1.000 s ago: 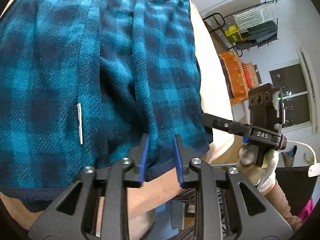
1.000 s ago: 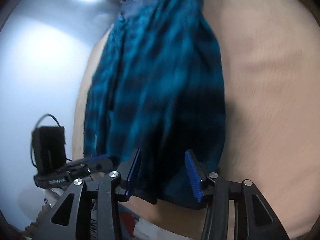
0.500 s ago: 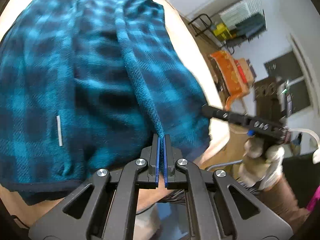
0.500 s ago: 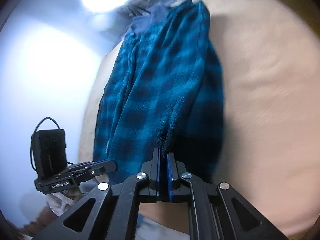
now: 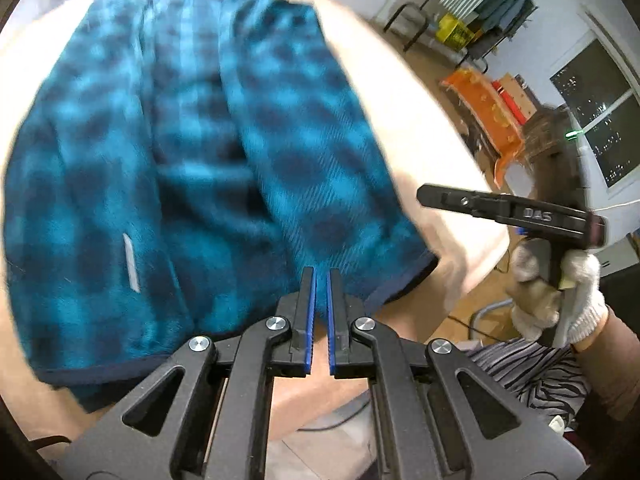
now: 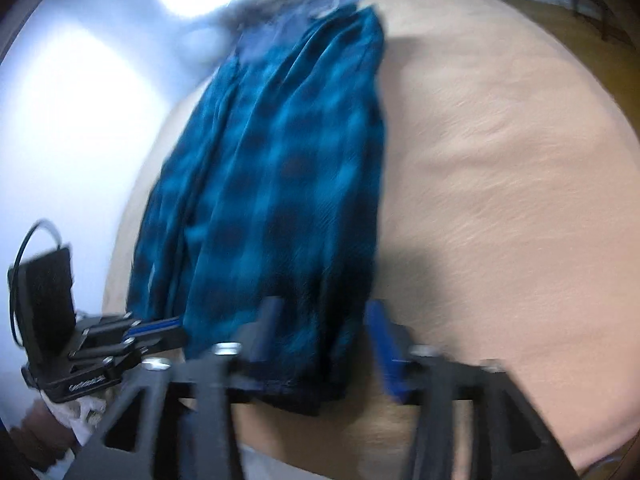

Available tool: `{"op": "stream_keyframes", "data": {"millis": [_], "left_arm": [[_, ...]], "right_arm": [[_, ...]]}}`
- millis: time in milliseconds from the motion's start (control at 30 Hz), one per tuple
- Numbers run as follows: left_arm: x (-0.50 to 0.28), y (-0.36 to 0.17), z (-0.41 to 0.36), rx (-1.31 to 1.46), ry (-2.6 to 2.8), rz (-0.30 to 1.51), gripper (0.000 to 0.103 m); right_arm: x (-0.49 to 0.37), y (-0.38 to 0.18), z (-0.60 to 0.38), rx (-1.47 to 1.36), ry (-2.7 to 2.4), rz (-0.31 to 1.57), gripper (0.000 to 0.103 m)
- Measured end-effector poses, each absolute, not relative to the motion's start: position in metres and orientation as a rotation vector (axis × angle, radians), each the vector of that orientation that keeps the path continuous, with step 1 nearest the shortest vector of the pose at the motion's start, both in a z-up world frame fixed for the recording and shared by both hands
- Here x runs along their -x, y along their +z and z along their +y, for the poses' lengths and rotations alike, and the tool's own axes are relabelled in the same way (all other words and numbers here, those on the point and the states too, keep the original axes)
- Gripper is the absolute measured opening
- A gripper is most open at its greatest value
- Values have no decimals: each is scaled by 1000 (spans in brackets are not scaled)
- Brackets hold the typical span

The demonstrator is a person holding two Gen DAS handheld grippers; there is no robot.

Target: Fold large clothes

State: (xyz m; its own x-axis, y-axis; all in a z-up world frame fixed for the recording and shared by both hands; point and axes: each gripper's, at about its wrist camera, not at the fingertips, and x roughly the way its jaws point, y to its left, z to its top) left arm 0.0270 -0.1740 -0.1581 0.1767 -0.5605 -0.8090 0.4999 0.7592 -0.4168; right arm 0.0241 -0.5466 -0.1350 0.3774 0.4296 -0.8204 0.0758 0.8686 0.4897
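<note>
A blue-and-black plaid fleece garment [image 5: 192, 160] lies spread over a beige padded surface [image 5: 400, 92], filling the left and centre of the left wrist view, its dark-trimmed hem running along the lower edge. A small pale tag [image 5: 131, 264] shows at the lower left of the cloth.

The left gripper [image 5: 321, 300] sits at the bottom centre of that view, right at the hem. Its blue pads [image 5: 309, 312] stand nearly together with only a thin slit between them, and I cannot tell whether any fabric is caught in it.

At the right of the same view, the right gripper [image 5: 424, 196] pokes in from a gloved hand [image 5: 556, 292], its tip over the beige surface beside the garment's right edge.

In the blurred right wrist view the right gripper [image 6: 320, 336] is spread wide, the garment's [image 6: 280, 184] hem lying between its blue pads [image 6: 384, 344], not squeezed. The left gripper [image 6: 172, 330] shows at the lower left, its tip against the cloth's edge.
</note>
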Motion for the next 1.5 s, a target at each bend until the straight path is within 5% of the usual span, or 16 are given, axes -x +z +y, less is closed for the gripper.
{"op": "stream_keyframes", "data": {"millis": [333, 400, 500, 933, 1500], "left_arm": [[-36, -177, -219, 0, -798, 1153, 0], [-34, -198, -228, -39, -795, 1202, 0], [-33, -212, -233, -75, -774, 1213, 0], [-50, -93, -116, 176, -643, 977, 0], [-69, -98, -3, 419, -458, 956, 0]], "right_arm": [[-38, -176, -544, -653, 262, 1198, 56], [-35, -177, -540, -653, 300, 1215, 28], [-34, -181, -531, -662, 317, 1240, 12], [-46, -110, -478, -267, 258, 1157, 7], [-101, -87, -332, 17, 461, 1115, 7]]}}
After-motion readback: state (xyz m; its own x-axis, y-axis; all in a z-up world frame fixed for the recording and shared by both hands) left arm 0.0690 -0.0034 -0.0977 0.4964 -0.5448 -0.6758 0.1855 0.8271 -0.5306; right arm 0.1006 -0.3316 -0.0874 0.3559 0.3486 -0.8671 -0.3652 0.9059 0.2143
